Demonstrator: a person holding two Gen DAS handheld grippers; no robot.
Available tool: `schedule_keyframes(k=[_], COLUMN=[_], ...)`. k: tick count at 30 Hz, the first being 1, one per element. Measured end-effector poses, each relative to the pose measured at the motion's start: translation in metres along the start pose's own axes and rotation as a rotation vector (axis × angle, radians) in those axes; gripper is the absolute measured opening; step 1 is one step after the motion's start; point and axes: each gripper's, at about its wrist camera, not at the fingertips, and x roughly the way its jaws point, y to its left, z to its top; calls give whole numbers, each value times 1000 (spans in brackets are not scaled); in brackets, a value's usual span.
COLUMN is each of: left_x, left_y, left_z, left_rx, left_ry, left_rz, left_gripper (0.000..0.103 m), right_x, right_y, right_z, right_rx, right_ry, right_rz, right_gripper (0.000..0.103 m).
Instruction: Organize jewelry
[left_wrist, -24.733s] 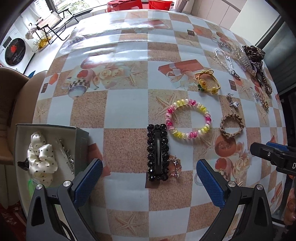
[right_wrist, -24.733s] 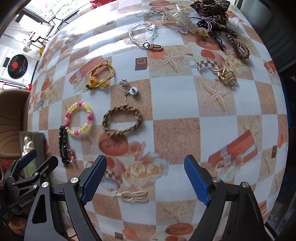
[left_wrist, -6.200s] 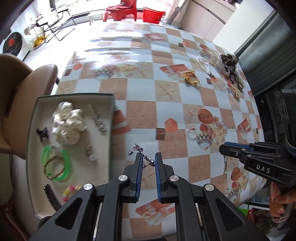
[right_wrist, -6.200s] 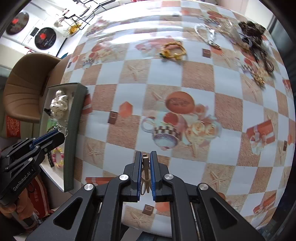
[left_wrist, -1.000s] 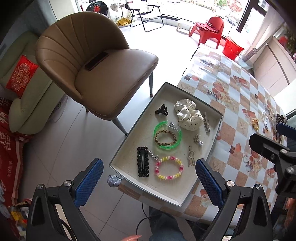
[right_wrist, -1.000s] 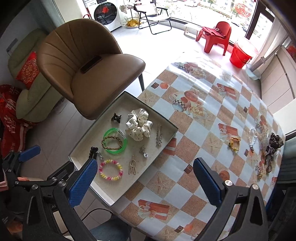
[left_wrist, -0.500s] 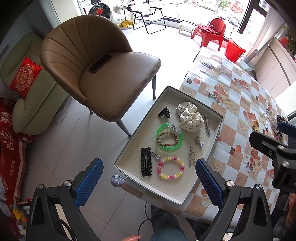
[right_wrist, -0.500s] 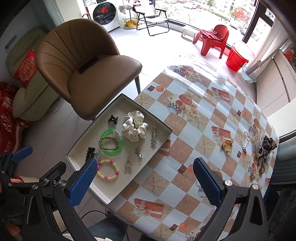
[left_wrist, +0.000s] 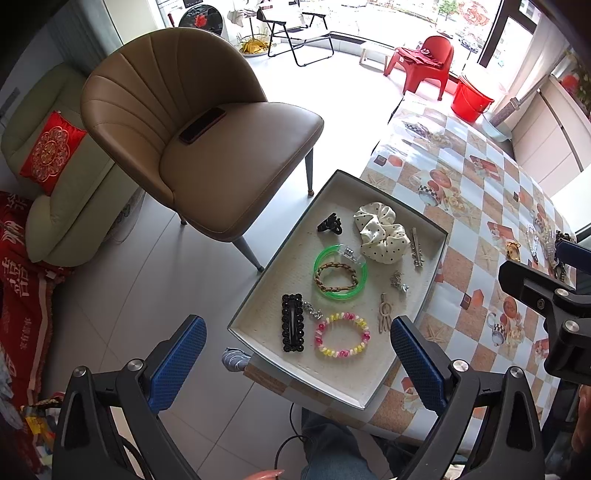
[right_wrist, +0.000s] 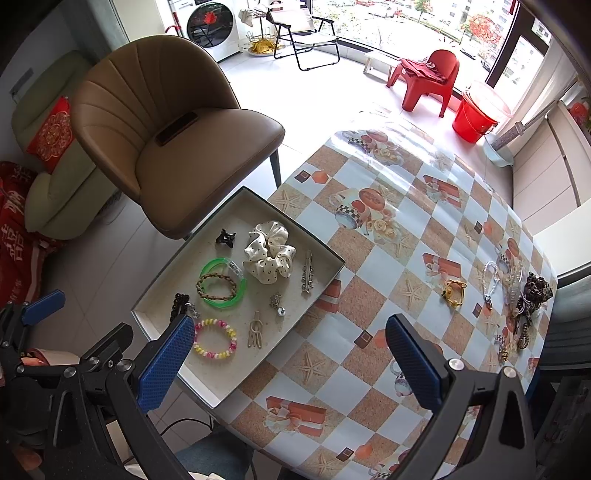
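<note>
Two grippers, both raised high above the surface (right_wrist: 388, 236), both spread wide and holding nothing: left gripper (left_wrist: 295, 363), right gripper (right_wrist: 290, 363). Shallow grey tray (left_wrist: 436, 258) at the near-left corner of the checkered surface, overhanging the edge beside a tan chair (left_wrist: 207, 147) with a dark phone (left_wrist: 202, 124) on its seat. Inside the tray, all lying flat: white polka-dot scrunchie (left_wrist: 382, 232) at the far end, small black claw clip (left_wrist: 330, 223) to its left, silver barrette (left_wrist: 416, 251) to its right. Green bangle (left_wrist: 340, 272) in the middle with a brown braided bracelet (left_wrist: 335, 276) lying within its ring. Small silver charm (left_wrist: 399, 281) right of the bangle, beige hair clip (left_wrist: 384, 317) just below that. Black beaded clip (left_wrist: 292, 322) and pink-yellow bead bracelet (left_wrist: 341, 335) side by side at the near end, a small silver piece (left_wrist: 312, 309) between them. Well apart, on the far right of the surface: yellow hair tie (right_wrist: 454, 292), clear chain bracelet (right_wrist: 491, 278), and a tangled pile with a leopard scrunchie (right_wrist: 537, 290).
</note>
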Motion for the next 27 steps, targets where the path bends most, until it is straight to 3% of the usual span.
schedule_keyframes(k=[27], left_x=[4], left_y=[-1], left_z=[2], left_rx=[-6], left_ry=[7], left_rz=[9], left_gripper=[102], right_x=[1], right_y=[0], right_z=[2], right_rx=[0], right_ry=[0], right_rz=[-1], right_gripper=[103])
